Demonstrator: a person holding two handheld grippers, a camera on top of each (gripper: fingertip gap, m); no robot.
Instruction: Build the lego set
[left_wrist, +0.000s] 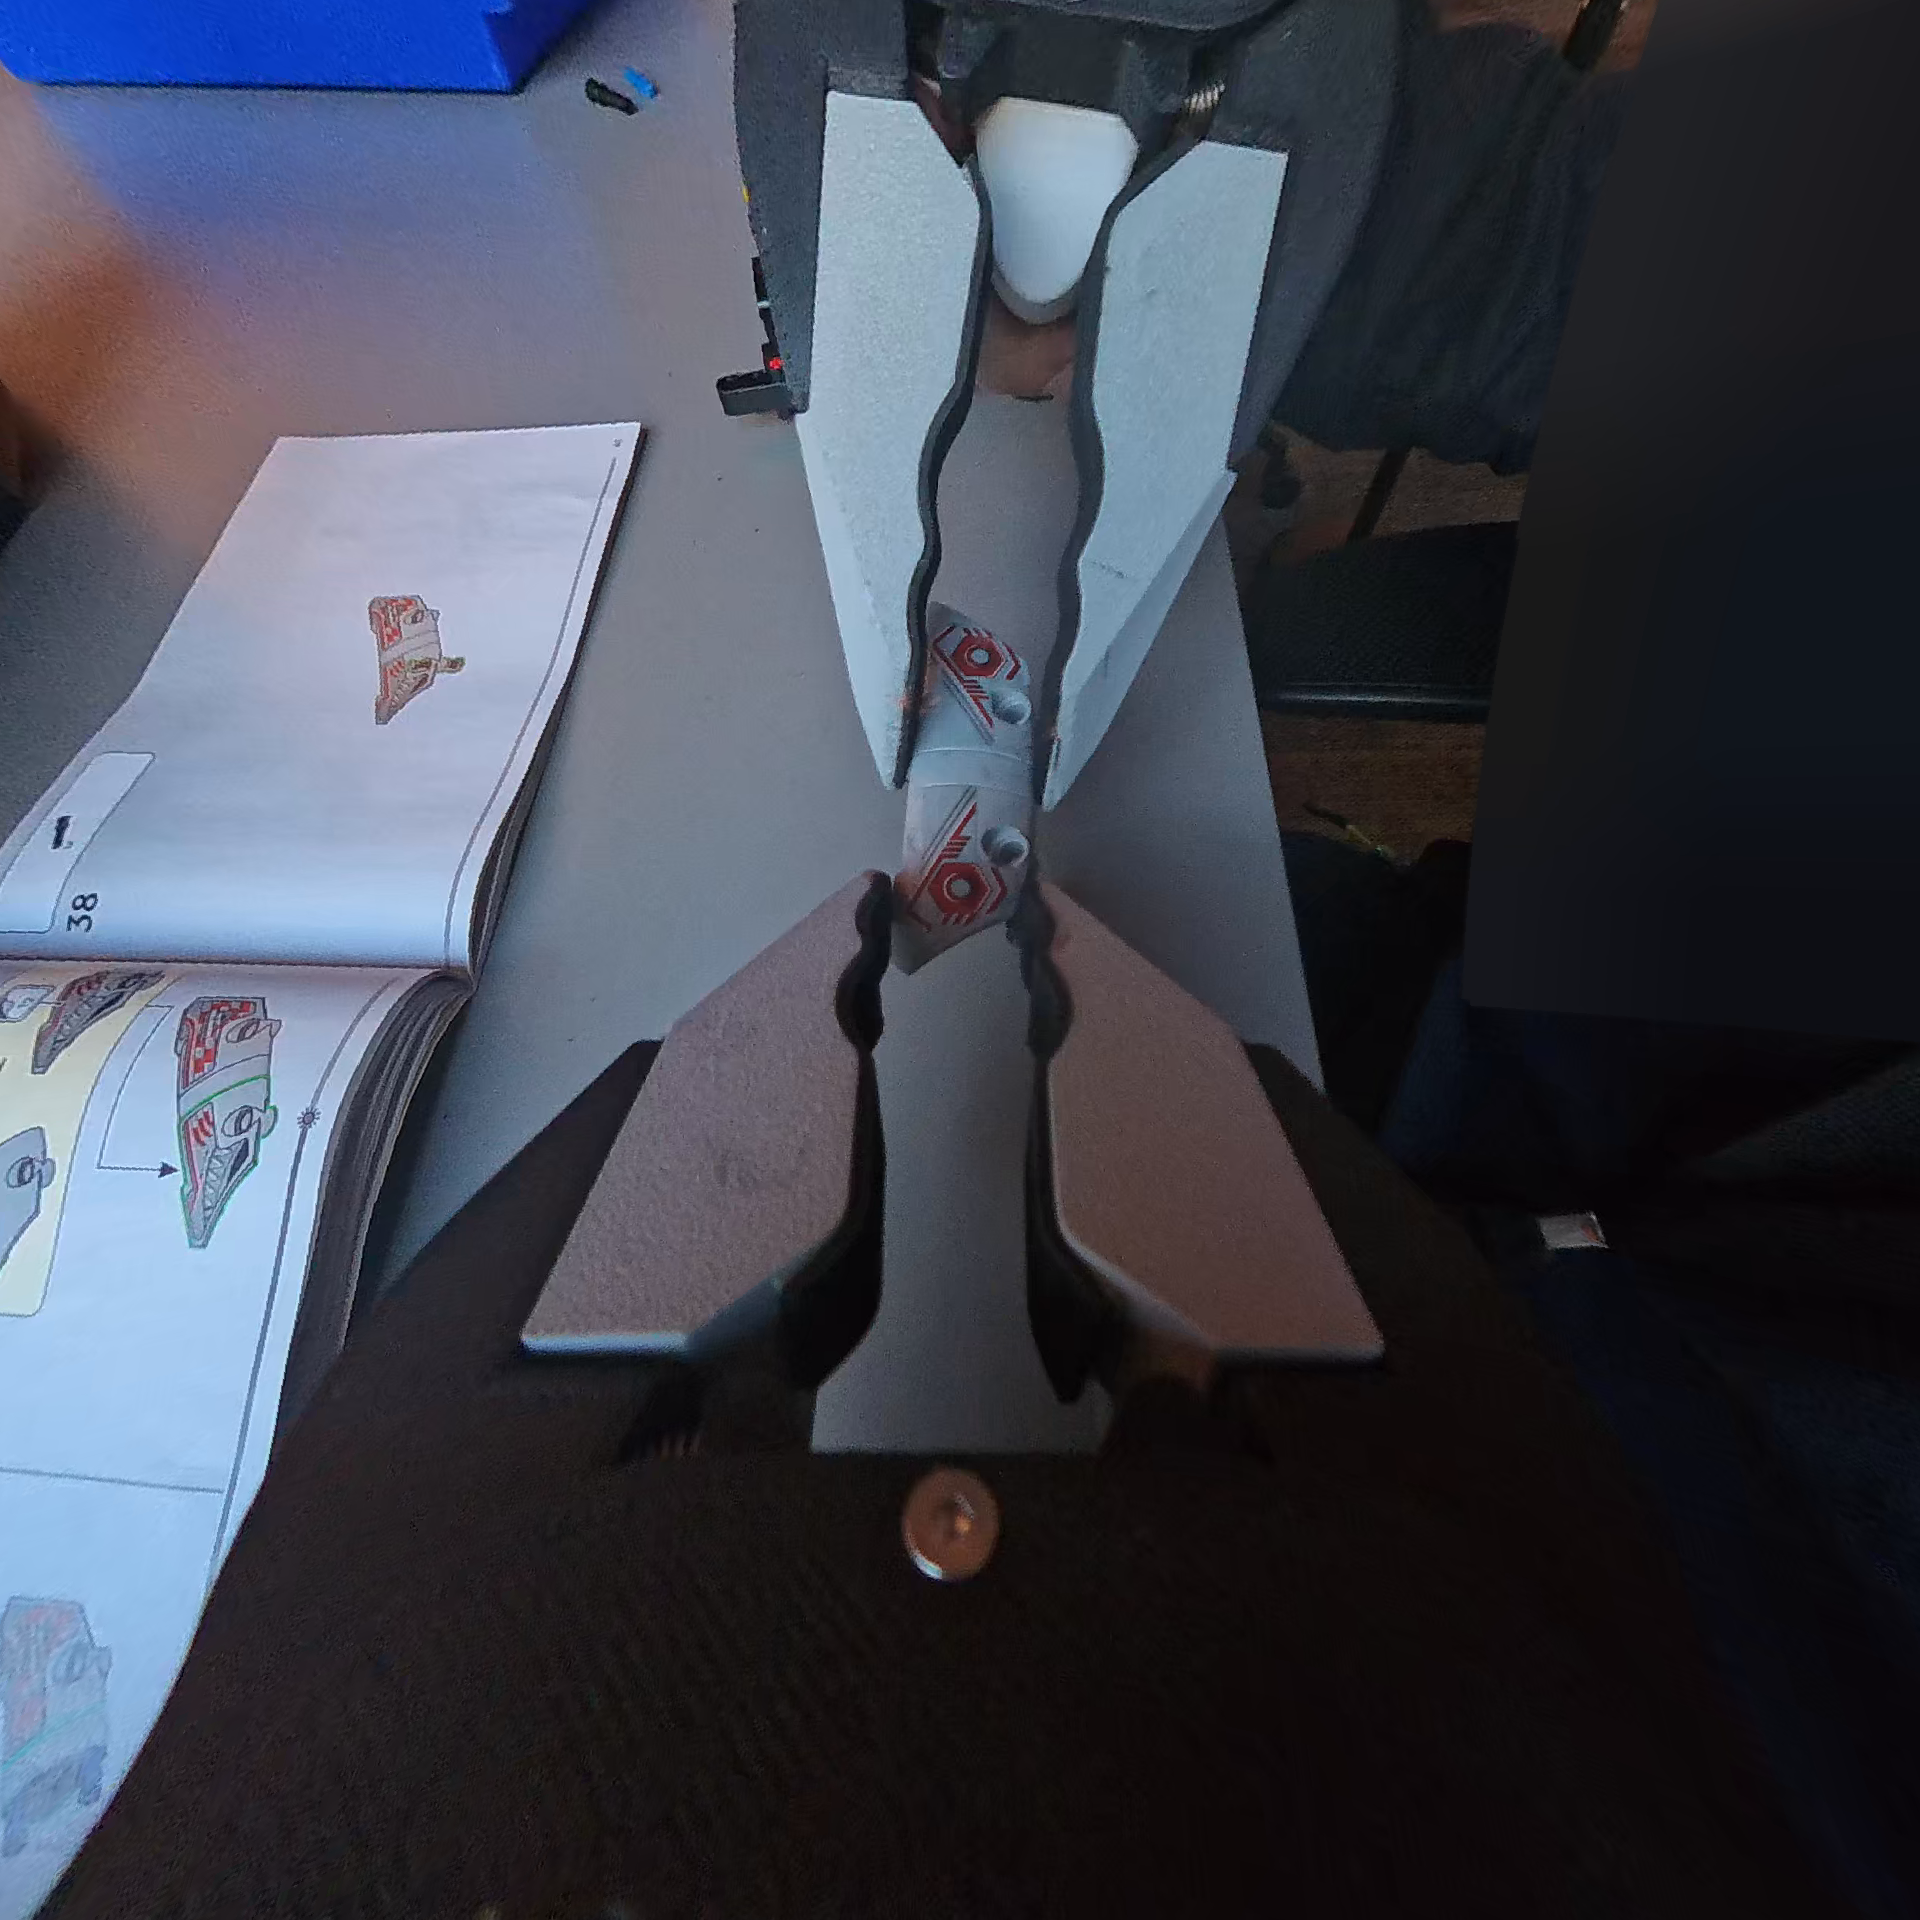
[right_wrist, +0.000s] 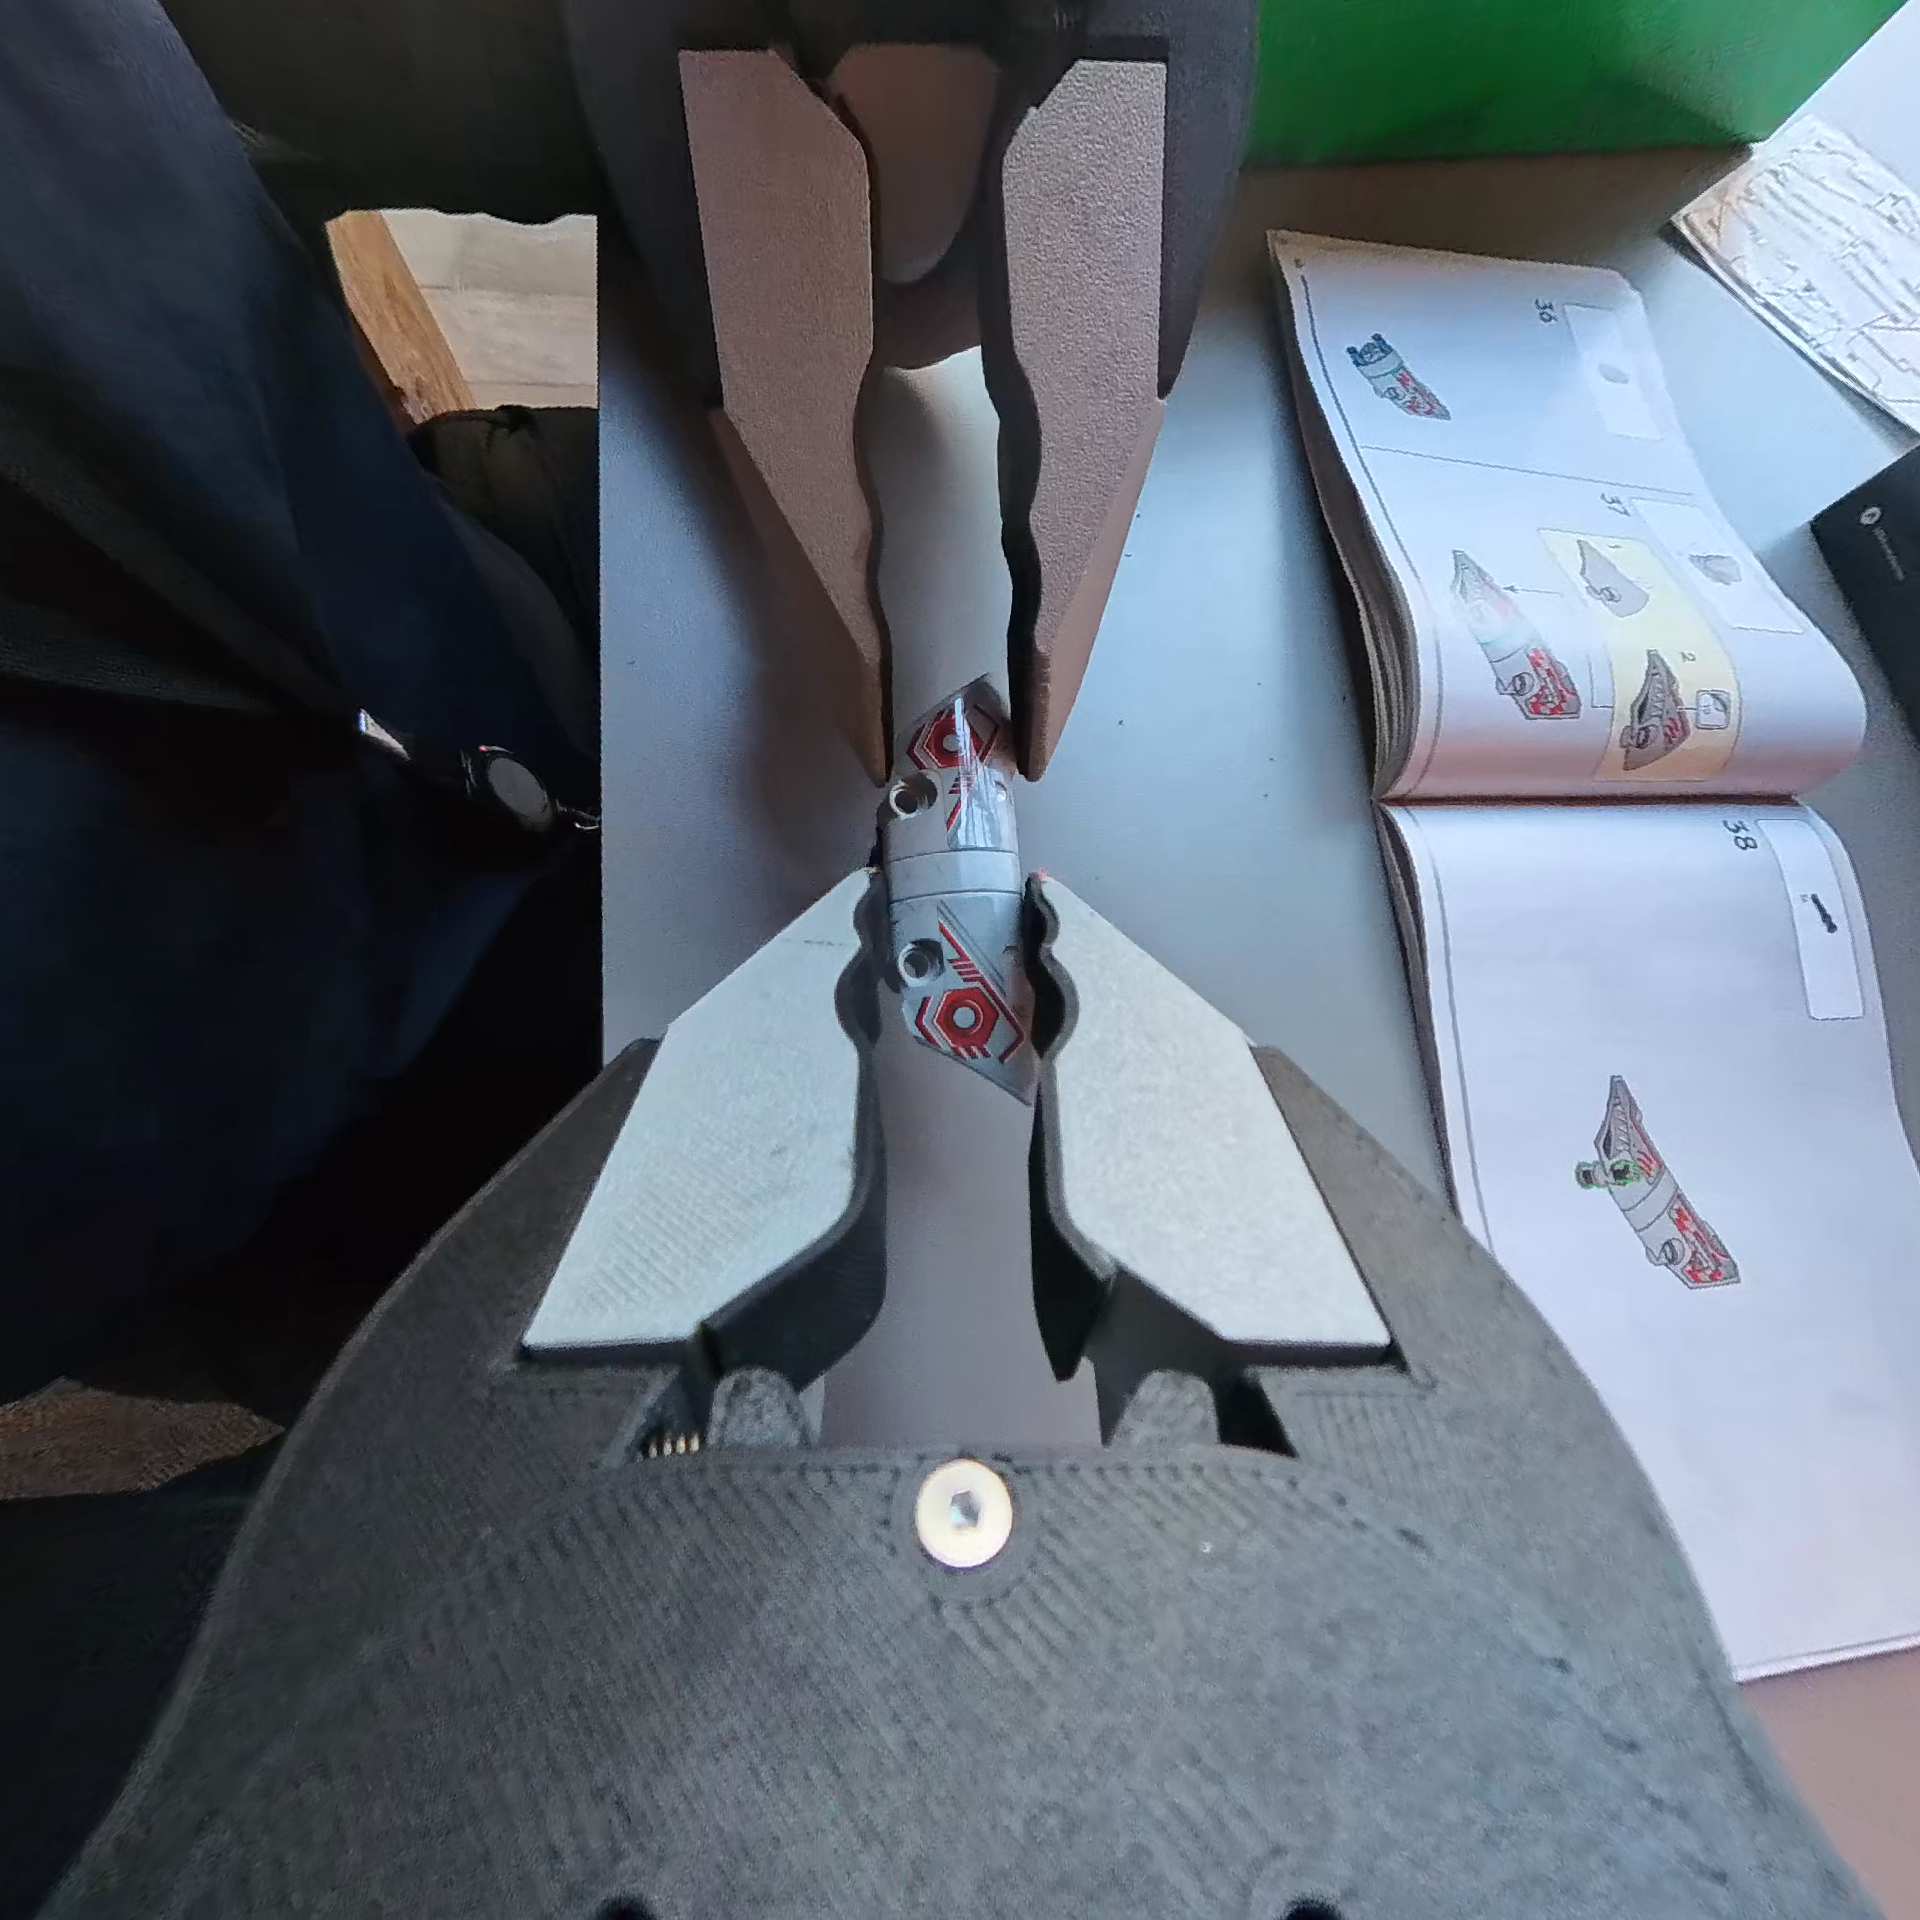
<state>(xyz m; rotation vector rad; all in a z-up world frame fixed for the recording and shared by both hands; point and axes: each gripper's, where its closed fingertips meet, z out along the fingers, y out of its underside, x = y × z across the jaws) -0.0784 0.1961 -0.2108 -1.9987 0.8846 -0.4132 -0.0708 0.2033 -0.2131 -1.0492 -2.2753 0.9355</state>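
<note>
Above the grey tabletop (left_wrist: 675, 727), near its edge, I hold a grey Lego assembly with red hexagon markings (left_wrist: 966, 790) between both tools, clear of the surface. My left gripper (left_wrist: 956, 914), with tan fingers, is closed on one end of the assembly; my right gripper (right_wrist: 951, 935), with pale grey fingers, is closed on the other end. They face each other tip to tip.

On the table beside the grippers lies an open instruction booklet (right_wrist: 1621, 935), pages curling at the spine. Farther off in the left wrist view I note a blue box (left_wrist: 270, 42) at the table's far side, and two small loose pieces, one black and one blue (left_wrist: 621, 90), near it. The right wrist view shows a green box (right_wrist: 1507, 73), a printed sheet (right_wrist: 1808, 281) and a black card (right_wrist: 1881, 582) past the booklet. Beyond the table edge sits dark fabric (right_wrist: 208, 623), with wood flooring (right_wrist: 436, 301) visible.
</note>
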